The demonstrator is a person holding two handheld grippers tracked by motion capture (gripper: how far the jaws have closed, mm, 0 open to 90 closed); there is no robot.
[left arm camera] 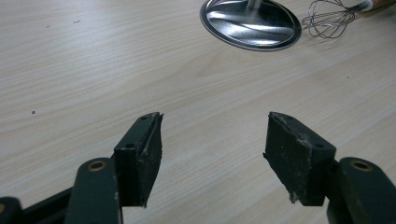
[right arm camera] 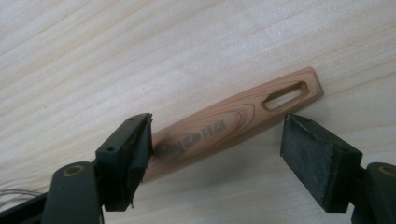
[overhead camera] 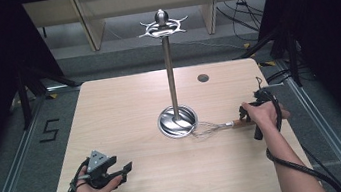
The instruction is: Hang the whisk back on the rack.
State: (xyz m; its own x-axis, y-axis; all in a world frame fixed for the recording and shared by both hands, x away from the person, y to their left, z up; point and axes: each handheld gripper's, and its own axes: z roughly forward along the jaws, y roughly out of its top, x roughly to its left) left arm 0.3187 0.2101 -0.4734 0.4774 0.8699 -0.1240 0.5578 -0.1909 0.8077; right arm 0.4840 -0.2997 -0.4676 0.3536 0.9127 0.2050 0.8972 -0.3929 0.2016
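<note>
In the right gripper view the right gripper (right arm camera: 217, 140) has its jaws spread wide apart over the wooden handle (right arm camera: 233, 123) of a whisk (overhead camera: 216, 128); the handle lies flat on the table (right arm camera: 140, 46), slanting between the two pads, its slotted end reaching toward the pad at the right of that view; the pad at the left sits just beside or against the handle, and I cannot tell whether it touches; nothing is clamped. In the high view this right gripper (overhead camera: 247, 115) is held by the right hand (overhead camera: 264, 113) near the table's right edge, with the whisk's wire loops pointing left and ending just beside the round base of a tall metal stand (overhead camera: 170, 75); the stand rises upright from the middle of the table (overhead camera: 124, 107) to a ring of hooks at its top. The left gripper (left arm camera: 215, 140) also has its jaws apart, holding nothing, above bare wood; the left hand (overhead camera: 90, 188) holds it (overhead camera: 118, 171) near the front left of the table, well apart from the whisk (left arm camera: 329, 21) and the stand's base (left arm camera: 250, 25).
</note>
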